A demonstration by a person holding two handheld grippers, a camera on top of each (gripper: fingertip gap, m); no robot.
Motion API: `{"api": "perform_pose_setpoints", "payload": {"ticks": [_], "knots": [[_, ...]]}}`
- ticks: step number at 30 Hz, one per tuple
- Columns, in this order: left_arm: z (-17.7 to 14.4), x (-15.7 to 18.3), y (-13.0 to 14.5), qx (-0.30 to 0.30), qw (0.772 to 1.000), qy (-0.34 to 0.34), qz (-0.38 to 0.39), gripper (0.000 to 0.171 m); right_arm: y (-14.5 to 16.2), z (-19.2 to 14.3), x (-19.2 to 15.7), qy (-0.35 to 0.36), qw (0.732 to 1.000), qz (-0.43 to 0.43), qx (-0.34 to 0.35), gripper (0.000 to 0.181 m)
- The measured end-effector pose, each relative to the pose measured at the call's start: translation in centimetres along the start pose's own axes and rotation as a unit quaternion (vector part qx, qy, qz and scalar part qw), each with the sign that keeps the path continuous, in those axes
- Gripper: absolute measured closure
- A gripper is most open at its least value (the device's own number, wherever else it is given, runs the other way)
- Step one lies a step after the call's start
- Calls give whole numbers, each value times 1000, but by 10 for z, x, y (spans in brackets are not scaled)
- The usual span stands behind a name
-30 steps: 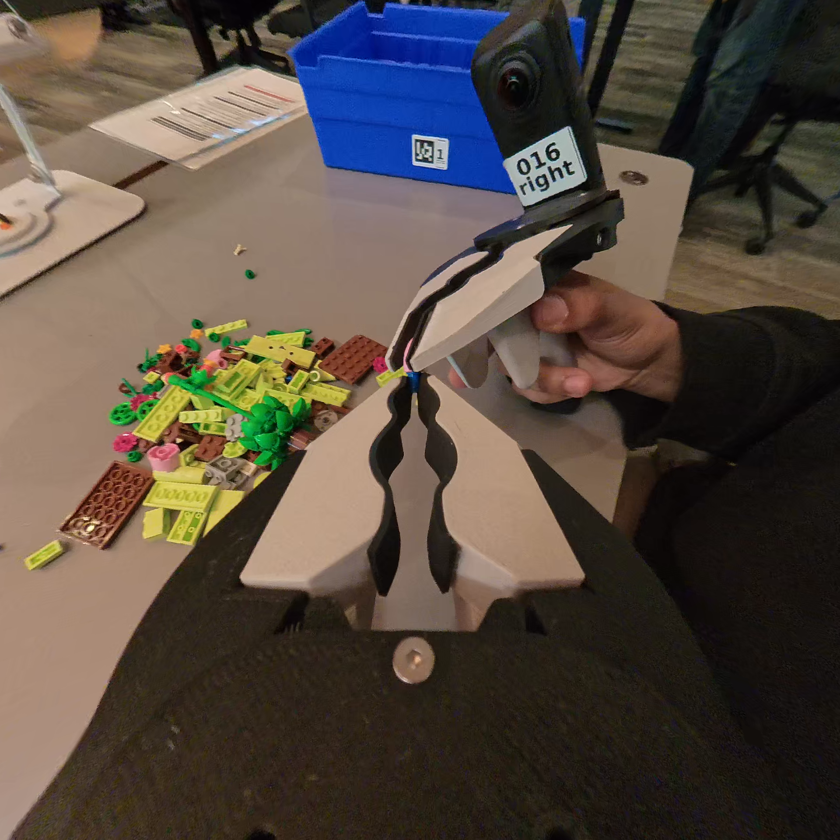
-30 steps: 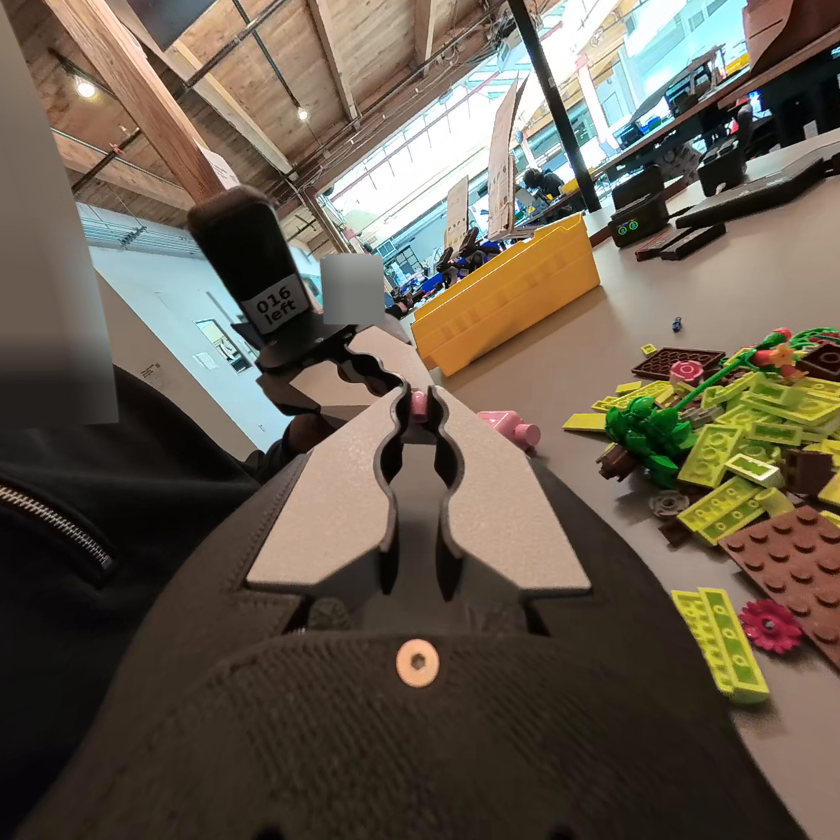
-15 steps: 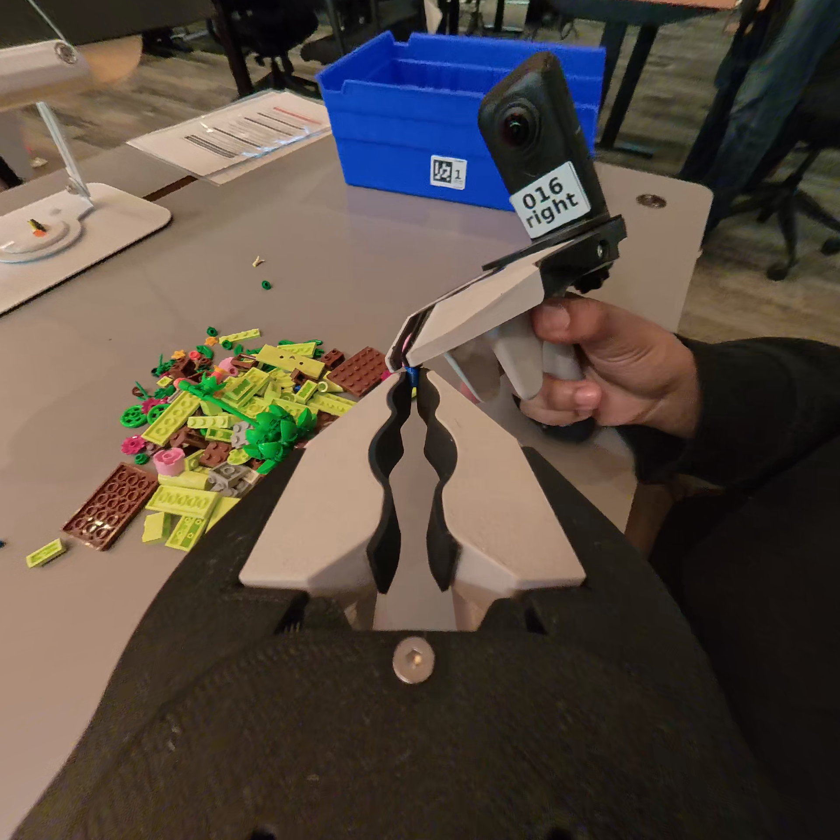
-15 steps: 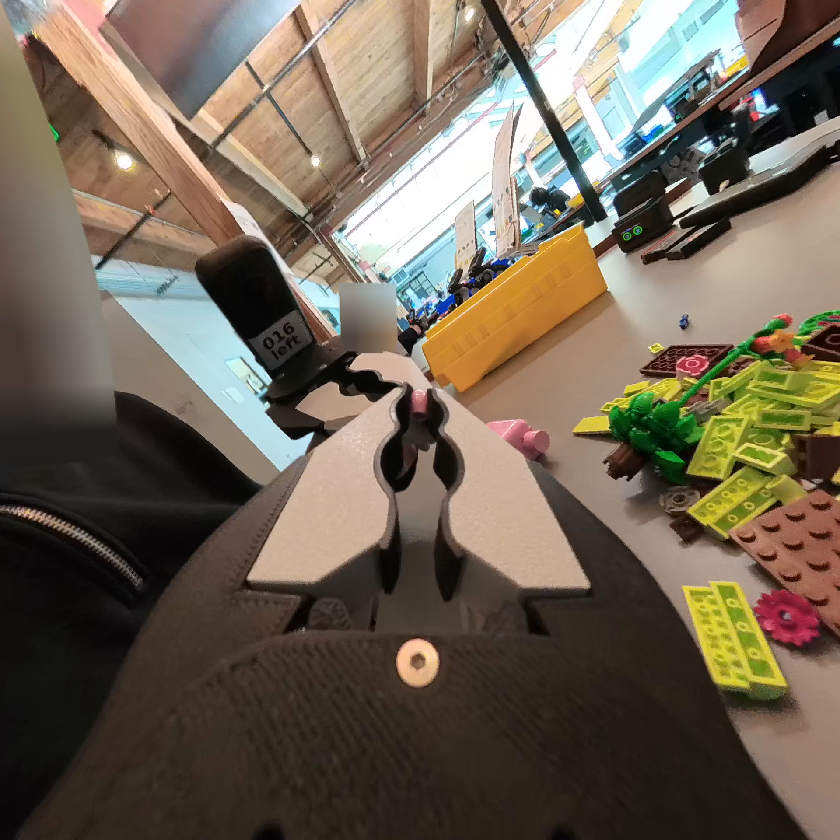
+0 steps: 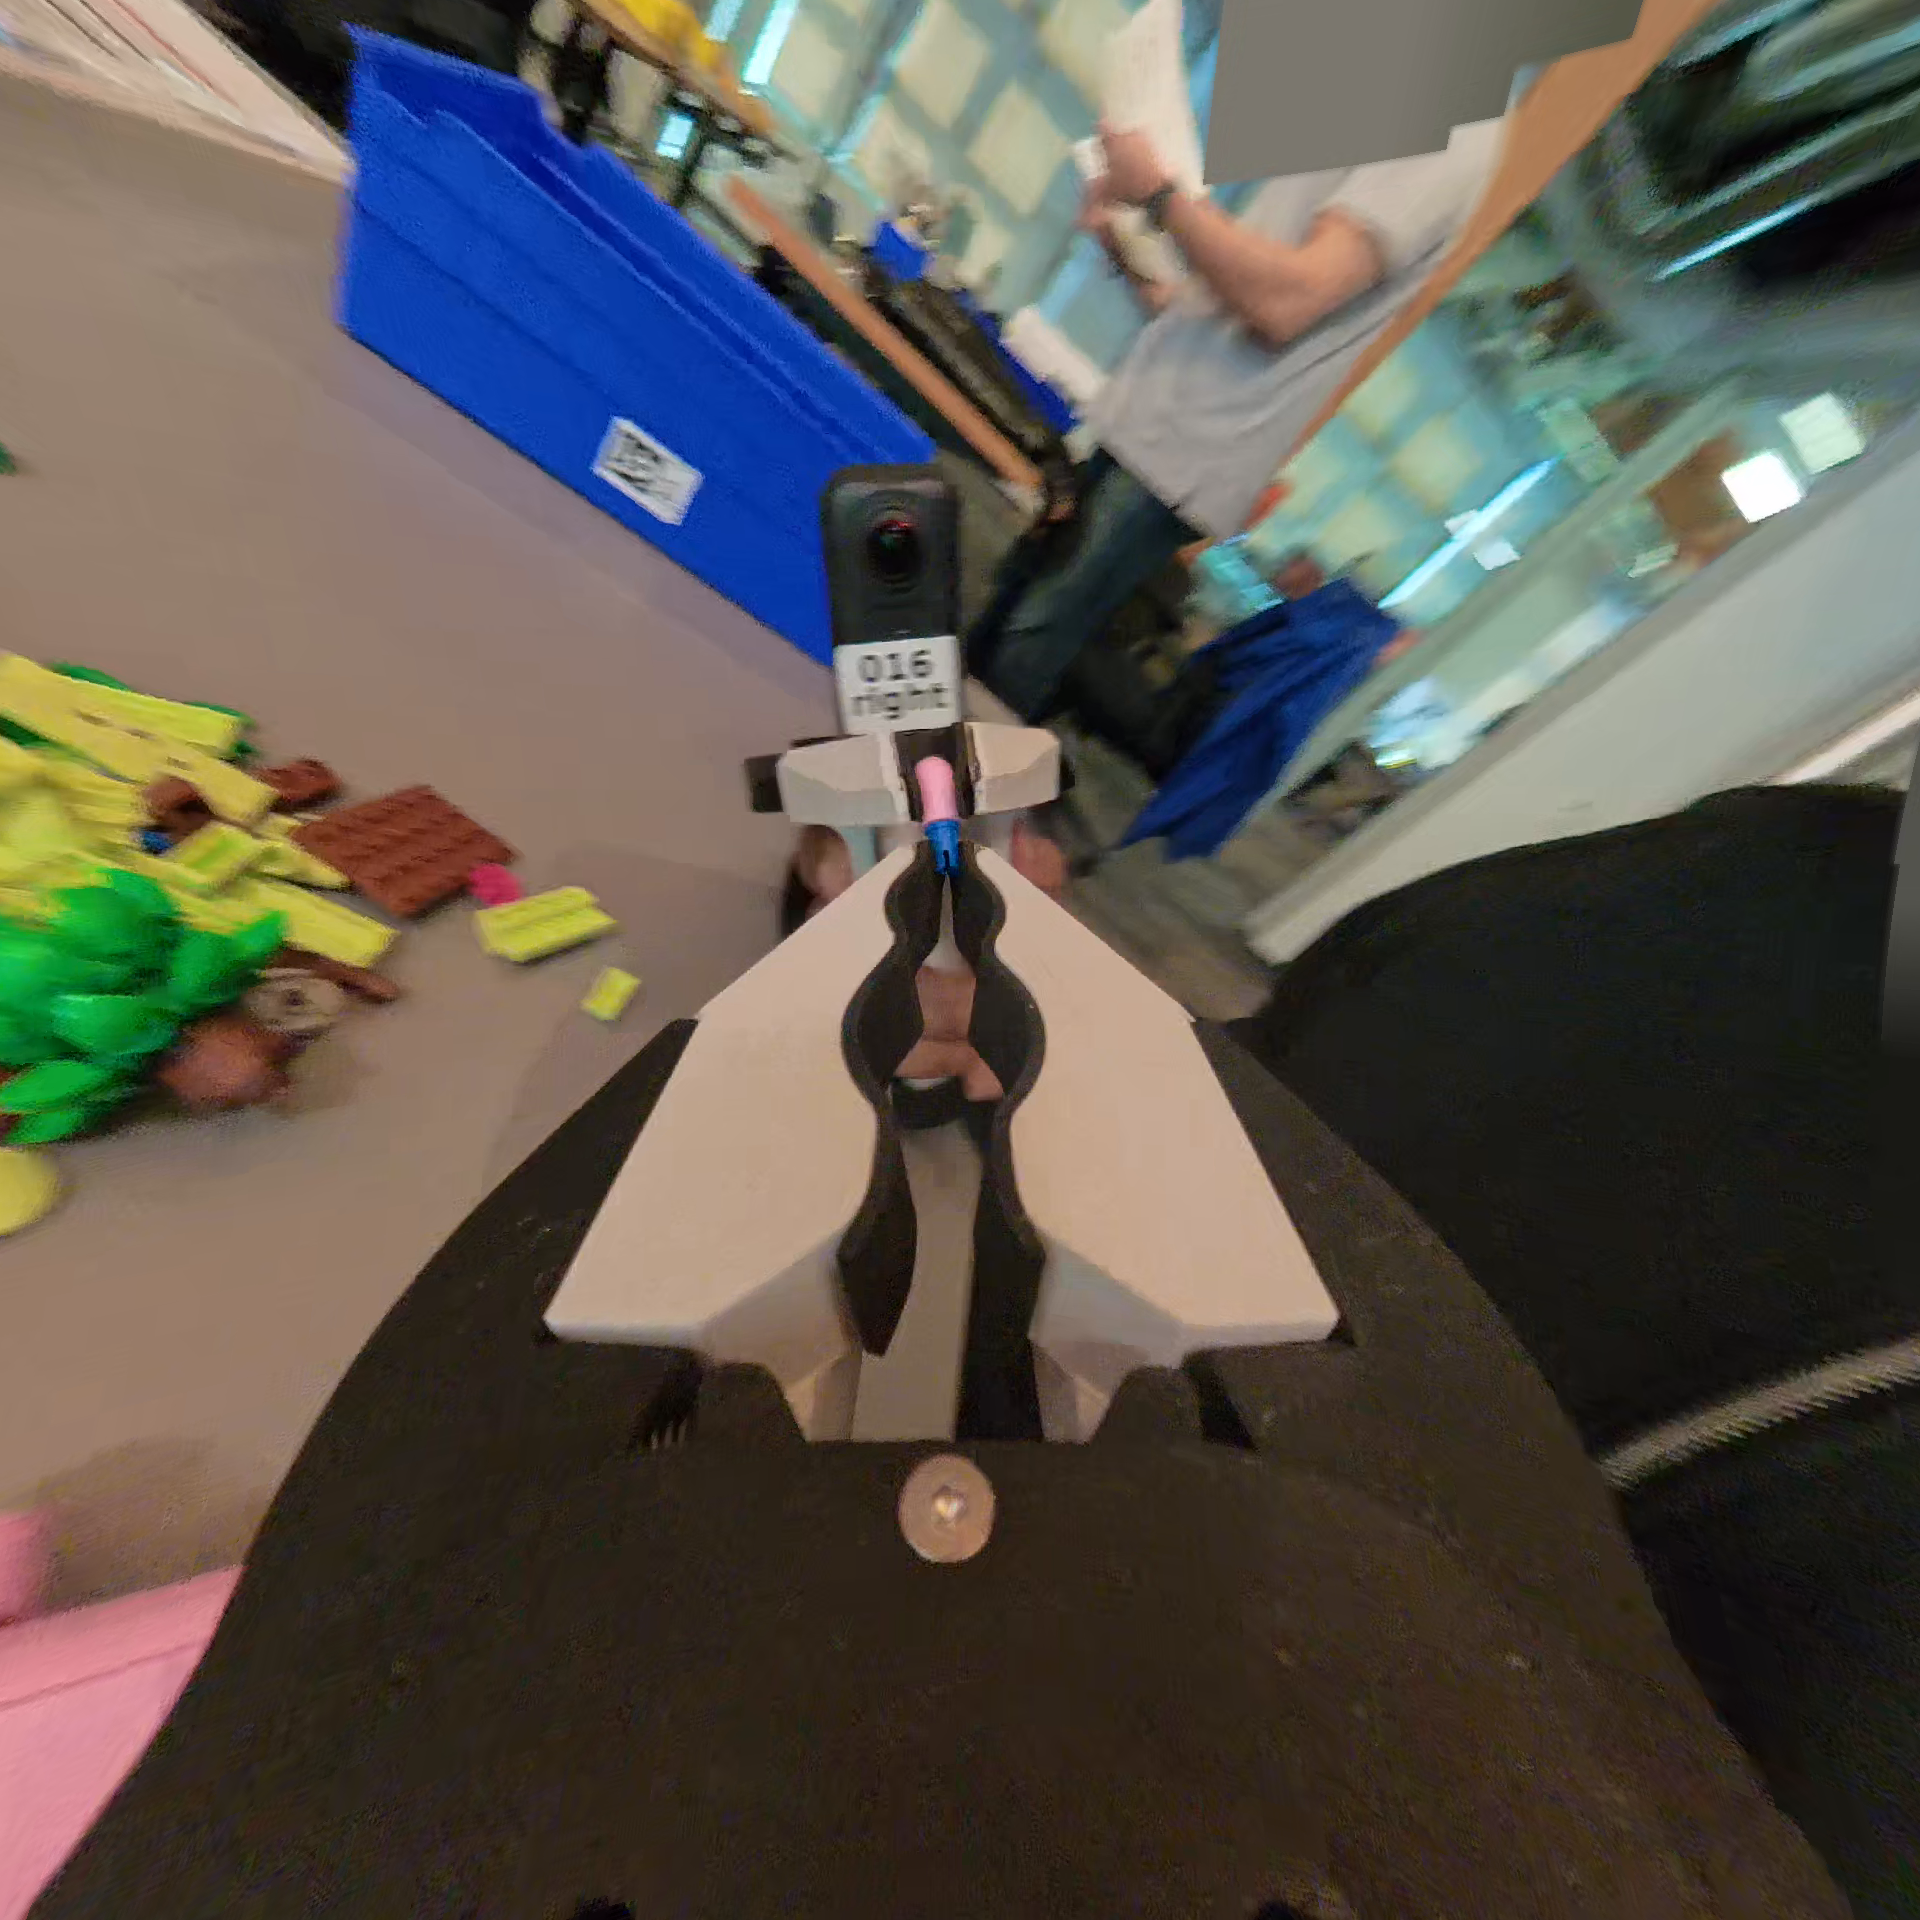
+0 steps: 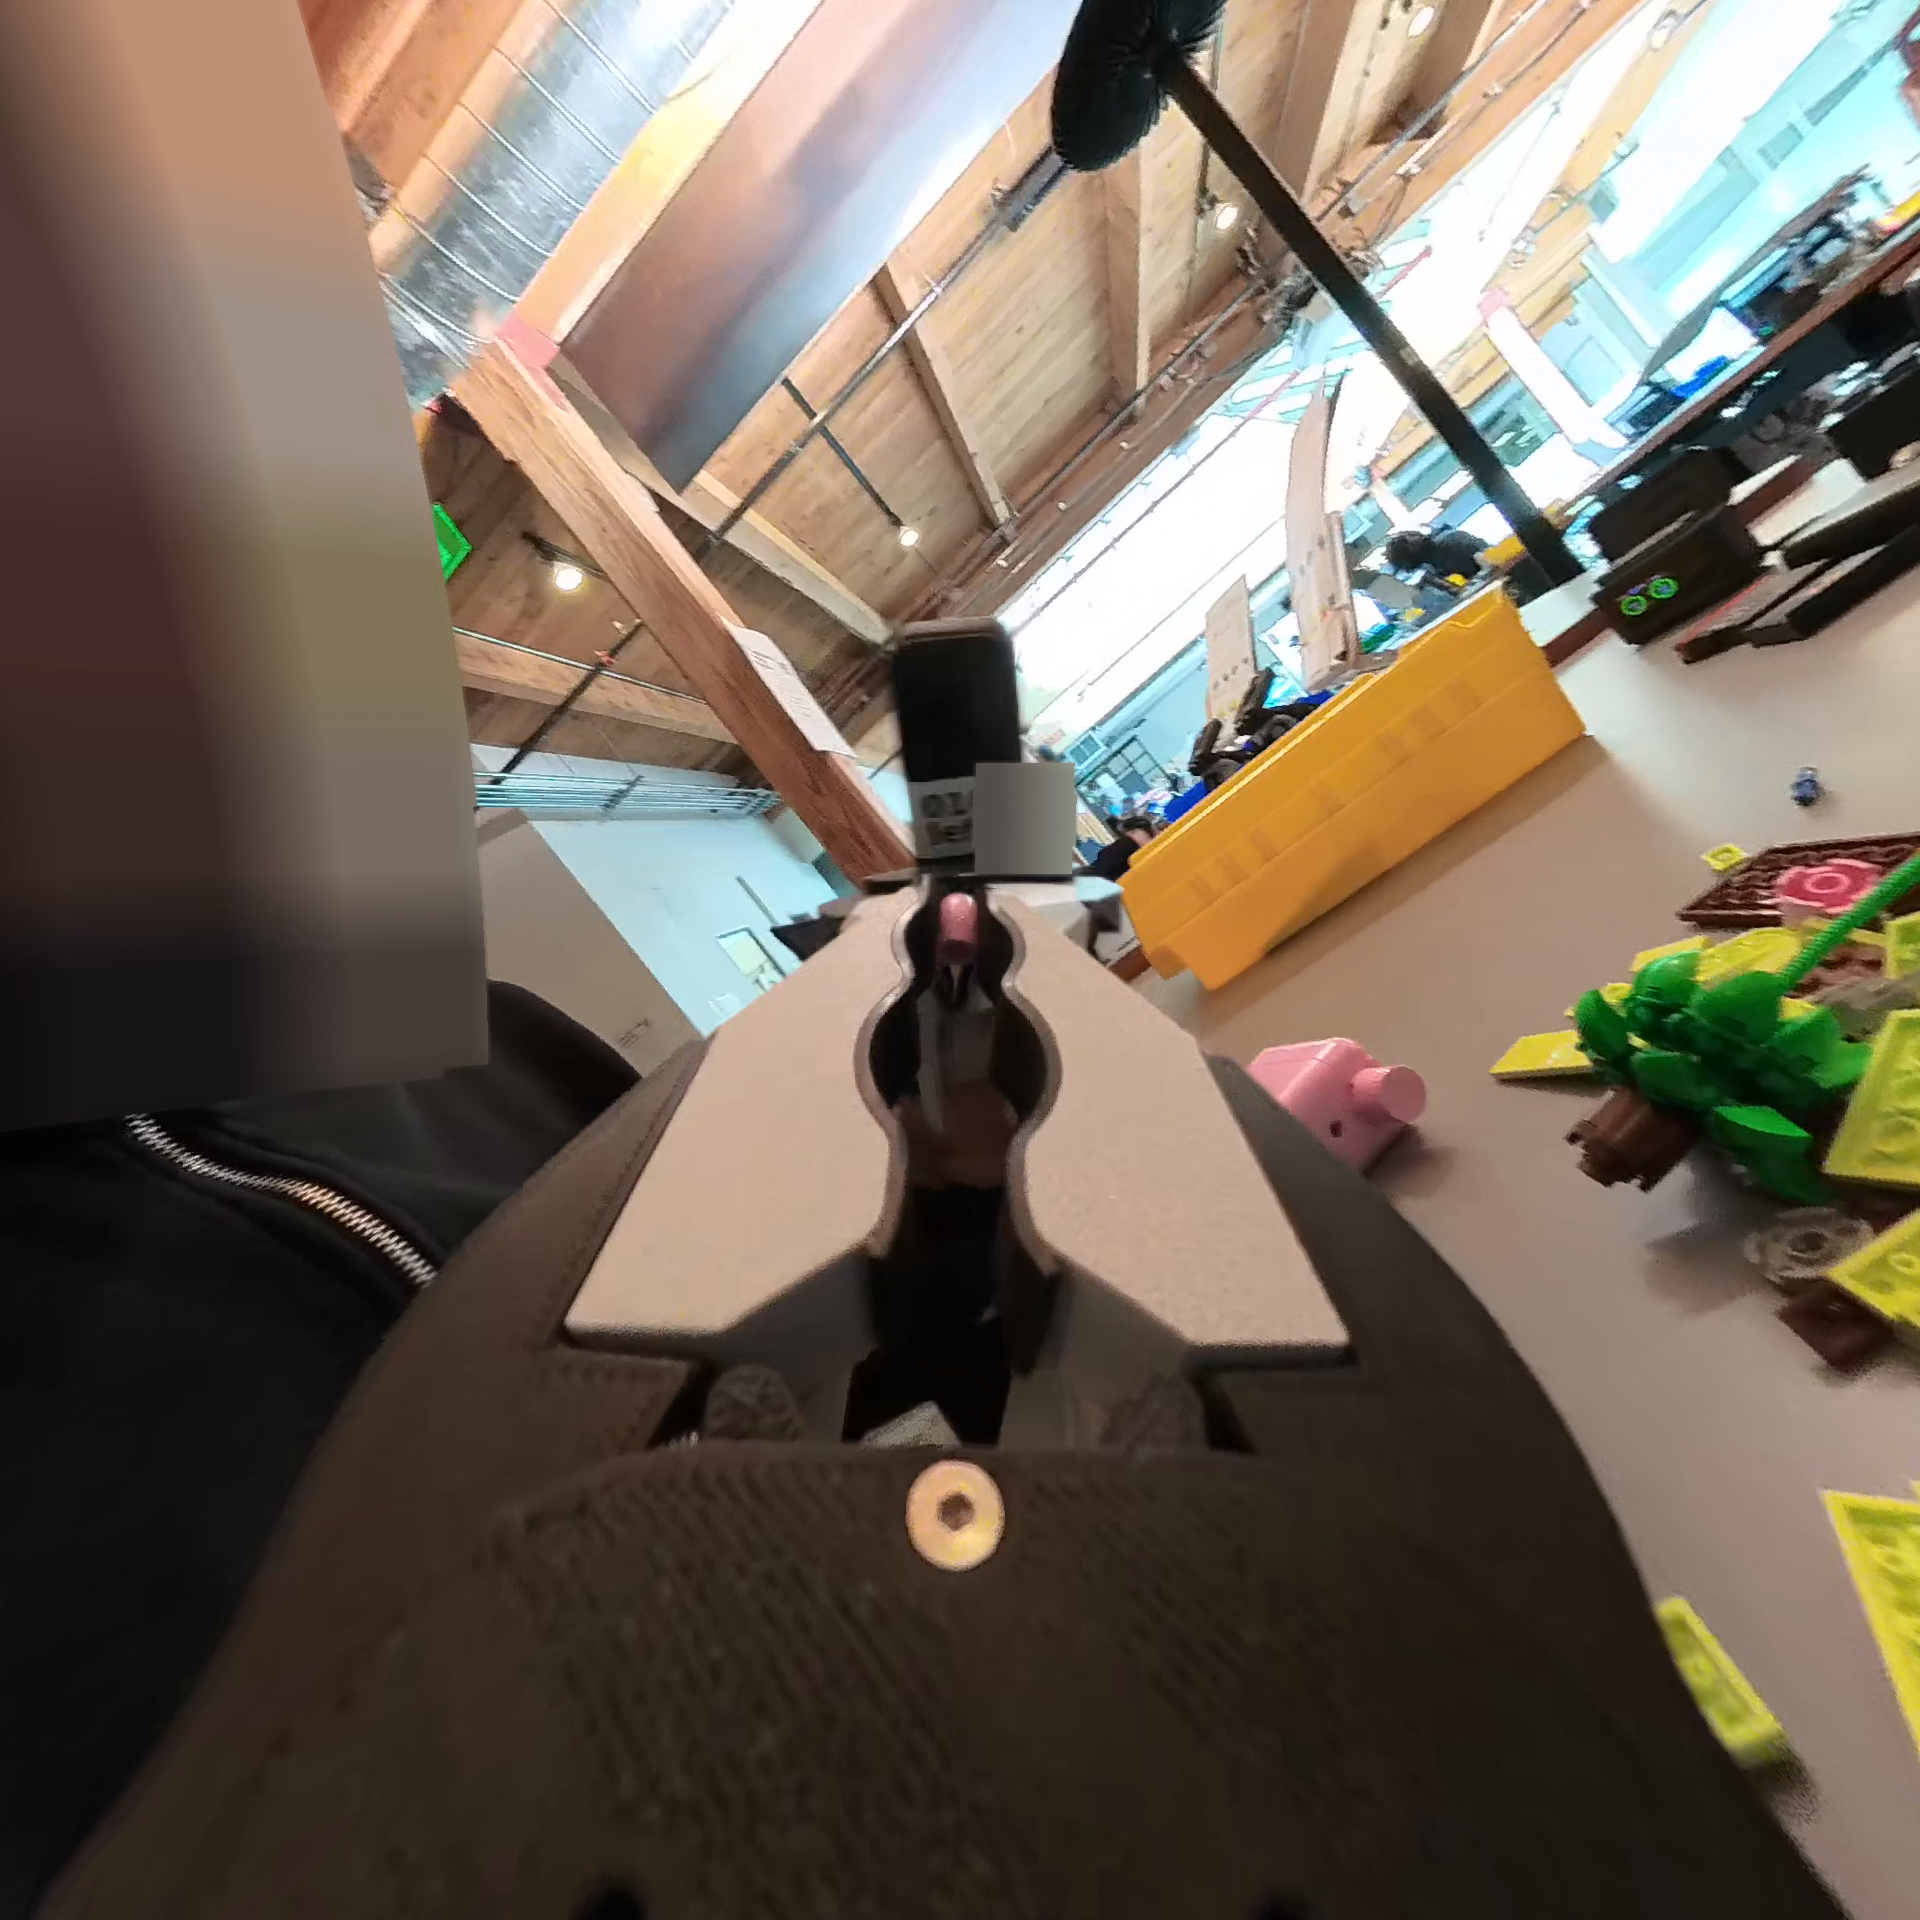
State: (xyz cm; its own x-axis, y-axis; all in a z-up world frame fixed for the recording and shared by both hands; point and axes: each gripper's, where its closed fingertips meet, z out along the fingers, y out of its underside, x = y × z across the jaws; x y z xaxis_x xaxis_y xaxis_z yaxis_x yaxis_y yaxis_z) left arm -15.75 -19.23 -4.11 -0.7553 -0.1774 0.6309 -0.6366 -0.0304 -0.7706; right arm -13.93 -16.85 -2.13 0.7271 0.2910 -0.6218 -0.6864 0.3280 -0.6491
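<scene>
Both grippers are raised off the table (image 5: 447, 665) and point tip to tip. Left gripper (image 5: 943, 871) has fingers nearly together, pinching a tiny blue piece (image 5: 941, 837) at the tips. Right gripper (image 6: 956, 902) faces it, fingers narrow, clamped on a small pink piece (image 6: 956, 920); in the left view that pink piece (image 5: 933, 788) sits just above the blue one, touching or almost touching, can't tell if joined.

Loose bricks (image 5: 156, 862) lie in a heap on the table: lime plates, brown plates, green foliage, well apart from the tips. A pink block (image 6: 1335, 1091) sits alone near the right gripper. Blue bin (image 5: 582, 312) behind the heap, yellow bin (image 6: 1351, 779) farther back. A person stands in the blurred background.

Progress judgement: two parts picked and brought together; the heap looks mostly unsorted.
</scene>
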Motion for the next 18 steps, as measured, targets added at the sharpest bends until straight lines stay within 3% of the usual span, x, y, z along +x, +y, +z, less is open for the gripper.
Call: {"api": "perform_pose_setpoints", "payload": {"ticks": [3, 6, 7, 9, 10, 11, 12, 14, 16, 18], "knots": [[-3, 18, -3, 20, 984, 135, -112, 167, 0, 3, -11, -34, 999, -3, -2, 178], [-3, 19, -3, 33, 974, 172, -147, 167, 0, 3, -11, -35, 999, 0, 1, 178], [-2, 14, -2, 28, 983, 138, -122, 168, 0, 2, -9, -28, 1000, 0, 2, 178], [-1, -6, 4, -9, 1000, -3, -4, 169, 0, 0, 2, 11, 1000, -6, -2, 178], [-4, -17, 8, -42, 993, -89, 71, 171, -3, -2, 8, 30, 999, -12, 7, 178], [-11, -30, 9, -69, 971, -179, 143, 170, -17, -11, 12, 40, 998, -10, 44, 178], [-16, -31, 6, -66, 958, -216, 179, 170, -34, -27, 18, 47, 995, 8, 86, 177], [-13, -14, -2, -29, 976, -160, 142, 171, -43, -39, 24, 66, 993, 9, 100, 179], [-20, -33, -8, -24, 966, -204, 159, 171, -26, -23, 20, 77, 995, -23, 52, 177], [-21, -46, 1, -61, 953, -235, 183, 168, -14, -12, 19, 77, 996, -31, 25, 178]]}}
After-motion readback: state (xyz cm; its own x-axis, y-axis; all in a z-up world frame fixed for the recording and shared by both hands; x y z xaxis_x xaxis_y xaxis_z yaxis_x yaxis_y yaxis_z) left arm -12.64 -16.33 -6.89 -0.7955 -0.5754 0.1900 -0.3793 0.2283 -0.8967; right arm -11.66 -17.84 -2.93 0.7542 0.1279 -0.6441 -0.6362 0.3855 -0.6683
